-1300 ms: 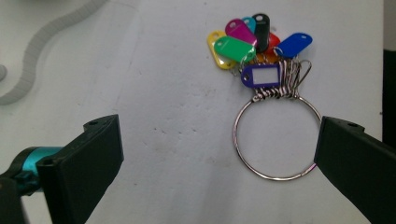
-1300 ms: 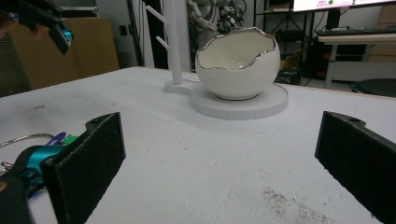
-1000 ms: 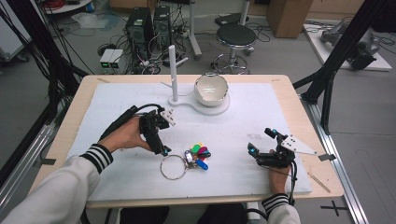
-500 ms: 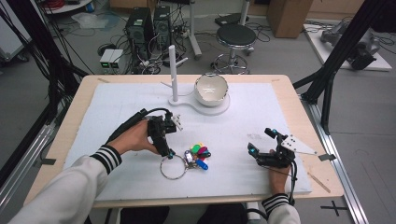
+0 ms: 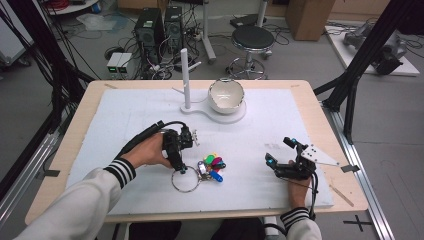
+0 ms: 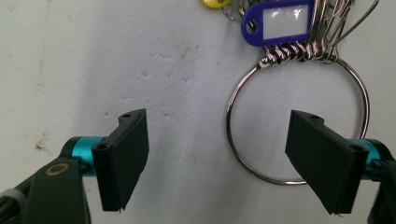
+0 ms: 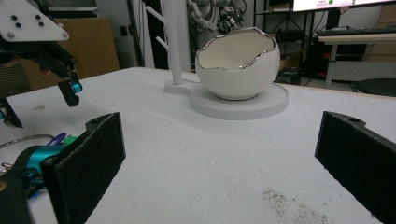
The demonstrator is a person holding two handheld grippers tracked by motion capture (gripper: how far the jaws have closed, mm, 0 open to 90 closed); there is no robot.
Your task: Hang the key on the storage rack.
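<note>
Item: key ring (image 5: 186, 180), flat on the white mat (image 5: 125, 115), tags fanned toward the bowl (image 5: 226, 96). Your left gripper (image 5: 179, 167) hangs over its left rim, jaws just narrowing, nothing pinched, rim wire between them. Your right gripper (image 5: 280, 159) rests well apart, spread.

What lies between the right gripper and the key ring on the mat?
Nothing: in the high view, only bare white mat lies between the right gripper and the key ring with its coloured tags.
</note>
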